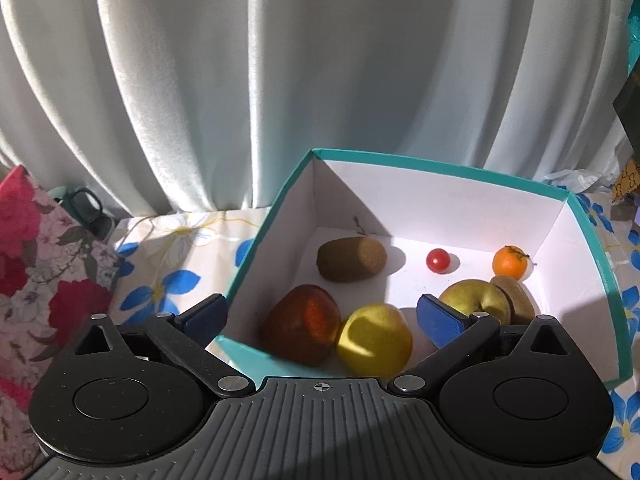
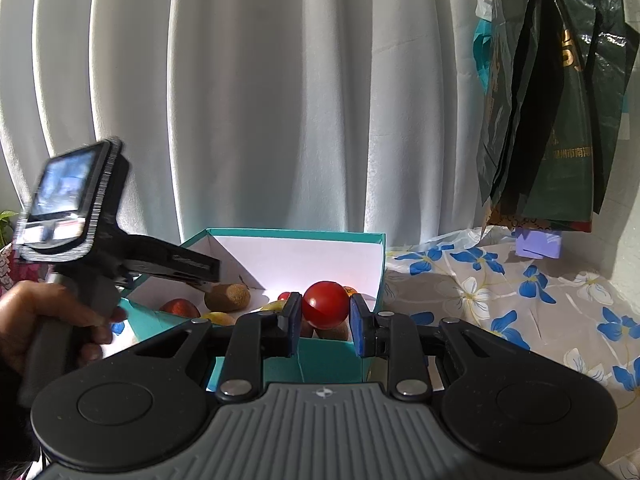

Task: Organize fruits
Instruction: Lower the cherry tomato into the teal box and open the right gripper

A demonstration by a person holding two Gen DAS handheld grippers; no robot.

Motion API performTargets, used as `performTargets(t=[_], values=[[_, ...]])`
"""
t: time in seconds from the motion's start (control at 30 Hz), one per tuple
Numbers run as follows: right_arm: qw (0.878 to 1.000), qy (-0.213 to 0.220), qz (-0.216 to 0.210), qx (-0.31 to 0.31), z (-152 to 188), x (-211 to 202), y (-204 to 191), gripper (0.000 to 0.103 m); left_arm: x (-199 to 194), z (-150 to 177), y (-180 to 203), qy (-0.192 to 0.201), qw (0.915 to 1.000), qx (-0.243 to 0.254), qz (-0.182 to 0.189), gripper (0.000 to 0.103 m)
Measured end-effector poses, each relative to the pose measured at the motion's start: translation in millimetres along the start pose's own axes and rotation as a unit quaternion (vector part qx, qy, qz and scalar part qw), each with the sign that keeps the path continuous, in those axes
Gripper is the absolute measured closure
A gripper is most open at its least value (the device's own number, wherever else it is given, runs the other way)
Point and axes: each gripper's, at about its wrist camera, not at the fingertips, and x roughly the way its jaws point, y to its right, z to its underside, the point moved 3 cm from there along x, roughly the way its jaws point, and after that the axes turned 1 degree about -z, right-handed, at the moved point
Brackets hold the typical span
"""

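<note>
Fruits (image 1: 376,338) lie in the box (image 1: 448,208) beneath the wide-open left hand-held gripper (image 1: 322,318), which holds nothing.

Daylight glows through the curtain (image 1: 280,80) behind my desk, throwing hard sun patches and sharp shadows across the box (image 1: 440,208) floor. My fisheye lenses bow the edges and darken the corners. My other gripper's screen (image 2: 64,196) smears with motion blur.
</note>
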Motion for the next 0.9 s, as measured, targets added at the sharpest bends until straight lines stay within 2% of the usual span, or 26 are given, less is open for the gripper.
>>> performTargets(t=[0.17, 0.43, 0.57, 0.9], values=[[1.0, 0.005, -0.006, -0.001, -4, 3, -3, 0.079, -24, 18, 0, -0.009, 0.9999, 0.011, 0.005, 0.0], [1.0, 0.008, -0.014, -0.015, -10, 7, -9, 0.079, -38, 34, -3, -0.022, 0.9997, 0.007, 0.006, 0.0], [1.0, 0.011, -0.016, -0.022, -13, 6, -11, 0.079, -45, 37, -7, -0.022, 0.9996, -0.002, 0.017, 0.0], [0.999, 0.015, -0.021, -0.031, -22, 14, -17, 0.079, -49, 44, -15, -0.028, 0.9995, -0.011, 0.006, 0.0]])
